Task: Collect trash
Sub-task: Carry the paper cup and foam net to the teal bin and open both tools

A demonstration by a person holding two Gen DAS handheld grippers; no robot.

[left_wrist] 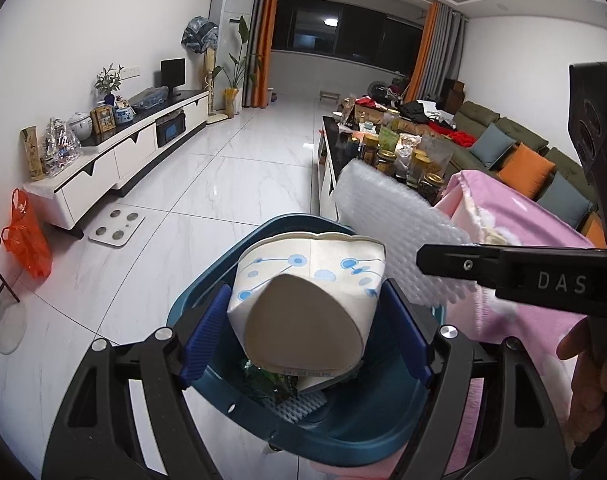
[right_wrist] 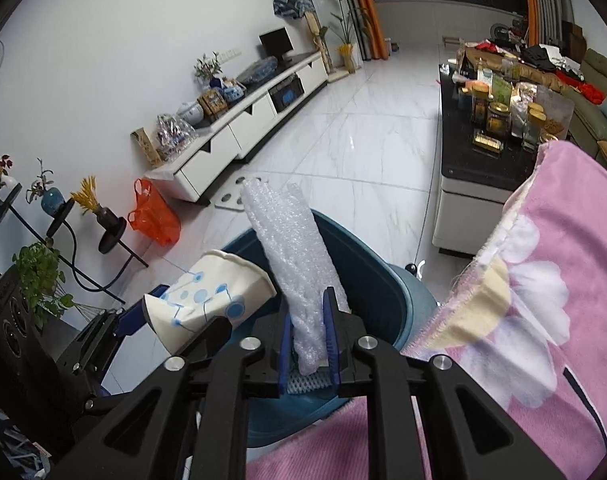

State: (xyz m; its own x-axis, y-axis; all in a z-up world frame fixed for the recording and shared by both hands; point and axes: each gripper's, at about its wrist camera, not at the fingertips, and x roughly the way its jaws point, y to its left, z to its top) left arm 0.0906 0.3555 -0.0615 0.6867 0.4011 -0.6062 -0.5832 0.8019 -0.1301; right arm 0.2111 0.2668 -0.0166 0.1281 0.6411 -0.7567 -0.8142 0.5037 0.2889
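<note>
The crushed paper cup [left_wrist: 303, 300], white with blue dots and lines, sits squeezed between the blue pads of my left tool [left_wrist: 305, 328], base toward the camera and its flattened rim pointing away, right above the open blue bin [left_wrist: 355, 432]. In the right wrist view the same cup [right_wrist: 211, 300] lies on its side at the left, over the bin's [right_wrist: 379, 300] near edge. My right tool [right_wrist: 309, 344] is closed almost fully on a roll of bubble wrap [right_wrist: 291, 256], its two blue pads pressing the lower end while the rest stands up and leans away over the bin; from the left view that bubble wrap [left_wrist: 391, 232] slants across the far right side of the bin, with my right tool [left_wrist: 443, 260] reaching in from the right. Down inside the bin I can see a green wrapper [left_wrist: 271, 384] and a piece of white mesh. A pink flowered blanket [right_wrist: 543, 300] lies just to the right of the bin. Beyond are the white tiled floor [left_wrist: 231, 176], an orange plastic bag [left_wrist: 25, 236] near the long TV cabinet [left_wrist: 135, 148], and a dark tabletop [right_wrist: 487, 160] crowded with jars.
</note>
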